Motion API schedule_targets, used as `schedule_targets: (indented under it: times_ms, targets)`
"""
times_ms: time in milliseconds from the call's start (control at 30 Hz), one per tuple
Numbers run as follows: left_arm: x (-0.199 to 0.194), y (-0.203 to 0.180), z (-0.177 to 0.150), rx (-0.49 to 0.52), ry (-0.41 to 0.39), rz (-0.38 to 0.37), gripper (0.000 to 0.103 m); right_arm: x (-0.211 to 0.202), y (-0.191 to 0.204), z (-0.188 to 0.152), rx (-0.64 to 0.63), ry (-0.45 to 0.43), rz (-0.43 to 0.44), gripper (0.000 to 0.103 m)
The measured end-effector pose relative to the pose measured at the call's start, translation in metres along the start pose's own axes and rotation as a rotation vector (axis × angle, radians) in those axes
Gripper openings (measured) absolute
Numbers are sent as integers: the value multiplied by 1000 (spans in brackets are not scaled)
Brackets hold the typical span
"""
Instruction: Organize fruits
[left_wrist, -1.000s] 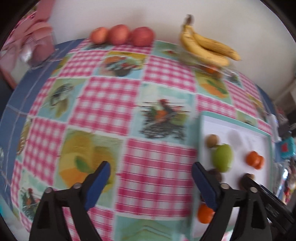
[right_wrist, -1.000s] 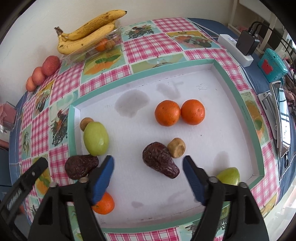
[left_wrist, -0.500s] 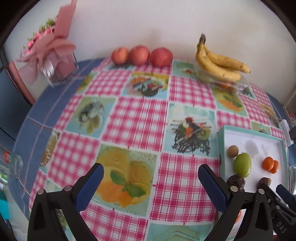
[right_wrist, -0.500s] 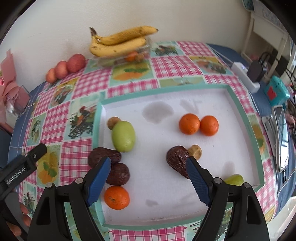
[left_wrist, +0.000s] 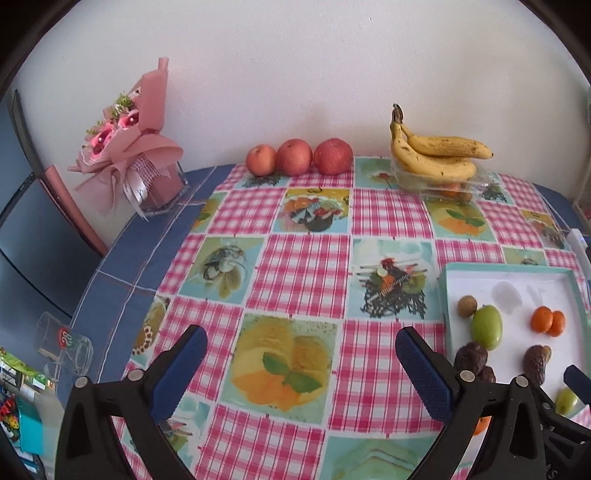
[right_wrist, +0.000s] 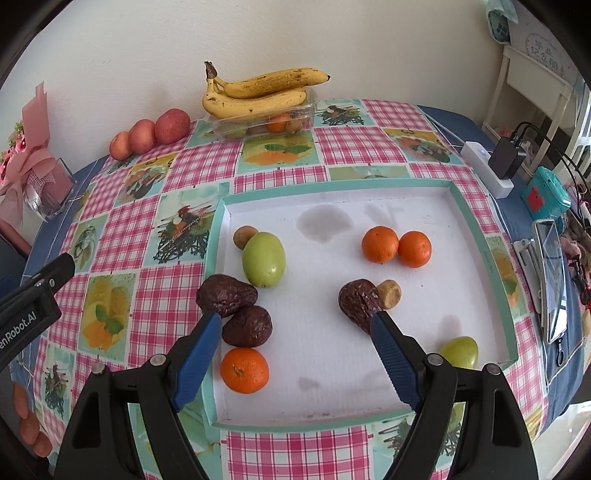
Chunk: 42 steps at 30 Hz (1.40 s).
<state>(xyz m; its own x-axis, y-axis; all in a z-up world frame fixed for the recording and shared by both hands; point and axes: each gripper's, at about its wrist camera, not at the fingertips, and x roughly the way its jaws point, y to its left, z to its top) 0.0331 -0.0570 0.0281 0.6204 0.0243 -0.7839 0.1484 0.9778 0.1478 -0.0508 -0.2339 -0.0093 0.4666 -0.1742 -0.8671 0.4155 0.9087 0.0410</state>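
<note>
- While I hold both grippers above the table, my left gripper (left_wrist: 301, 369) hangs with its fingers spread wide over the checked tablecloth (left_wrist: 303, 266), gripping nothing.
- At the table's far left corner I see a pink bouquet (left_wrist: 125, 147); three apples (left_wrist: 295, 157) line the far edge, then bananas (right_wrist: 258, 92) lying on a clear container (right_wrist: 266, 123).
- My right gripper (right_wrist: 295, 328) is likewise released and empty, over the near part of the teal-rimmed tray (right_wrist: 476, 229).
- By the tray's left edge: a small brown fruit (right_wrist: 244, 236) touching a green fruit (right_wrist: 263, 259), two dark avocados (right_wrist: 236, 308) touching each other, and an orange (right_wrist: 244, 370) near the near-left corner.
- Mid-tray, a third avocado (right_wrist: 360, 301) touches a tan lump (right_wrist: 389, 293); two oranges (right_wrist: 395, 246) sit together beyond them.
- Another green fruit (right_wrist: 460, 352) lies in the tray's near-right corner.
</note>
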Motion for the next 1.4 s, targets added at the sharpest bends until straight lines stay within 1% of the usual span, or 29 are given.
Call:
schedule_targets:
  times_ms: [167,267,433,533,633,733,867,1000,1400]
  targets:
    - [5,-1,-7,9,59,1,103,-4,-2,-5,6,-4,-1,83]
    - [6,3,-11,2,92,-16,103,-9,-2,-6,5,-15,0,84]
    - [-10,13,-15,-9,104,-21,103,-26,-1,-9,-4,-48,-6,83]
    - [-19,19,-22,-1,128,-11,103,-38,1,-13,-17,-63,-15,84]
    - [-26,26,-28,-15,134,-42,103,-49,3,-17,-33,-90,-17,84]
    - [-30,32,-37,-24,145,-61,103,-53,3,-19,-33,-90,-24,84]
    - [-28,39,-38,-42,160,-73,103,-55,2,-20,-30,-89,-23,84]
    - [-30,42,-37,-54,153,-75,103,-56,1,-20,-27,-88,-20,83]
    - [-28,40,-37,-43,167,-71,103,-54,1,-20,-31,-79,-31,84]
